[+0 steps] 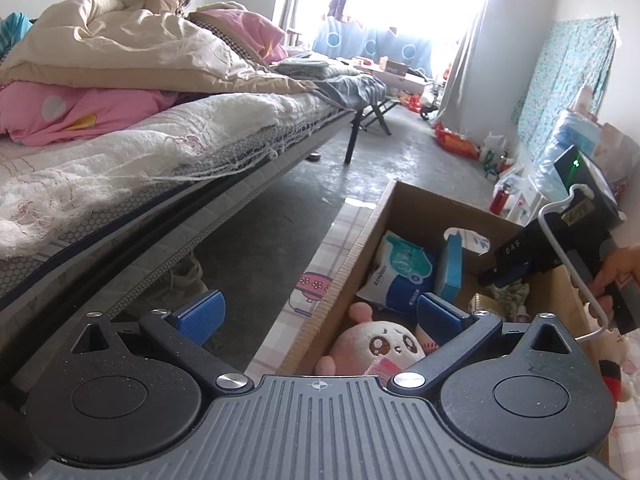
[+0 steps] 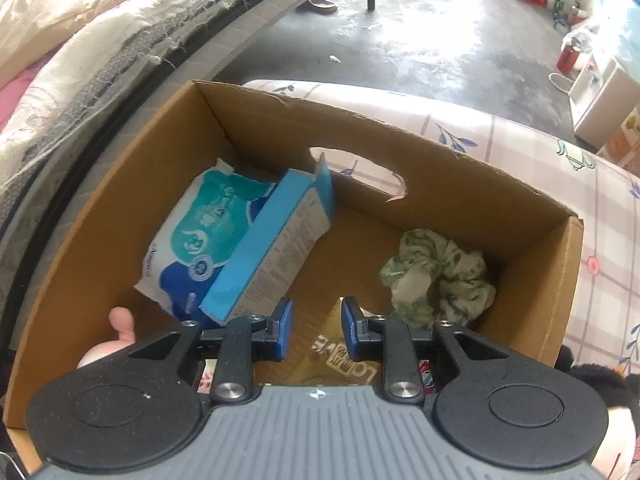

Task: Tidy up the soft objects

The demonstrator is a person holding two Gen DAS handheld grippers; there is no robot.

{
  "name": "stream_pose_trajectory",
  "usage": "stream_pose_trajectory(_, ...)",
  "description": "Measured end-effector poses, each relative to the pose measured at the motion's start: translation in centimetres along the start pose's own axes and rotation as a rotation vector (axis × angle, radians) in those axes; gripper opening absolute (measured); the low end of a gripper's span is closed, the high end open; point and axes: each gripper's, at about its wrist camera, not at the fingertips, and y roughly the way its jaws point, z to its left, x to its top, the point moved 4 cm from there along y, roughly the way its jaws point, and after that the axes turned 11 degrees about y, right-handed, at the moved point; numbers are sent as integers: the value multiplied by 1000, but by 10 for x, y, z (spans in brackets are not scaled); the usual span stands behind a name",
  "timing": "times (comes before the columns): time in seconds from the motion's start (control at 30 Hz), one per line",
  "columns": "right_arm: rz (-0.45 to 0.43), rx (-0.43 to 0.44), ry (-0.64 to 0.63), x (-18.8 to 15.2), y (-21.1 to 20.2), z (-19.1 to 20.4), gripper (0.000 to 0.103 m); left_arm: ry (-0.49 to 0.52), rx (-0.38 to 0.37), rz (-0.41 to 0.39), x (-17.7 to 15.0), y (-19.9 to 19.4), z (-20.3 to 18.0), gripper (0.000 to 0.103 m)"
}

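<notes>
A cardboard box [image 2: 280, 120] stands on a checked mat beside the bed. In it lie a teal and blue tissue pack [image 2: 200, 232], a blue carton [image 2: 272, 248] leaning on the pack, a crumpled green floral cloth [image 2: 440, 280] and a gold packet [image 2: 340, 356]. A pink-and-white plush [image 1: 380, 346] rests at the box's near end. My right gripper [image 2: 318, 328] points down into the box just above the gold packet, its blue pads a narrow gap apart and pressing on nothing. My left gripper [image 1: 320, 312] hovers wide open over the box's near rim, empty.
The bed [image 1: 140, 152] with frayed blanket, quilts and pink pillows runs along the left. Another plush [image 1: 616, 372] lies right of the box. Bare concrete floor [image 1: 360, 168] stretches beyond, with bottles and red bags along the right wall. A hand [image 1: 612, 276] holds the right gripper's handle.
</notes>
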Motion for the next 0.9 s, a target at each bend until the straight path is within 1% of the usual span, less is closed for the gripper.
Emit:
stream_pose_trajectory(0.1, -45, 50, -19, -5, -19, 7, 29, 8, 7, -4, 1, -6, -2, 103)
stream_pose_trajectory(0.23, -143, 122, -65, -27, -70, 18, 33, 22, 7, -22, 2, -22, -8, 103)
stream_pose_trajectory(0.3, -201, 155, -90, -47, -102, 17, 43, 38, -2, -37, 3, -32, -12, 103)
stream_pose_trajectory(0.33, -235, 173, -97, -59, -120, 15, 54, 50, -7, -44, 3, -38, -16, 103)
stream_pose_trajectory(0.37, -269, 191, -100, -72, -137, 10, 63, 64, -13, -52, 2, -45, -20, 103)
stream_pose_trajectory(0.47, -363, 242, -90, -117, -189, -10, 74, 99, -38, -71, -2, -66, -33, 103)
stream_pose_trajectory(0.5, -391, 257, -80, -133, -203, -18, 76, 108, -51, -74, -4, -73, -37, 103)
stream_pose_trajectory(0.6, -469, 299, -35, -181, -243, -45, 92, 134, -88, -80, -10, -92, -51, 103)
stream_pose_trajectory(0.63, -496, 307, -21, -198, -255, -55, 99, 148, -99, -82, -13, -98, -57, 103)
stream_pose_trajectory(0.7, -559, 300, 17, -229, -273, -73, 101, 186, -119, -78, -19, -109, -70, 103)
stream_pose_trajectory(0.77, -602, 280, 56, -259, -285, -88, 103, 214, -139, -72, -28, -120, -84, 103)
stream_pose_trajectory(0.9, -645, 211, 123, -312, -292, -113, 103, 255, -195, -36, -50, -133, -111, 103)
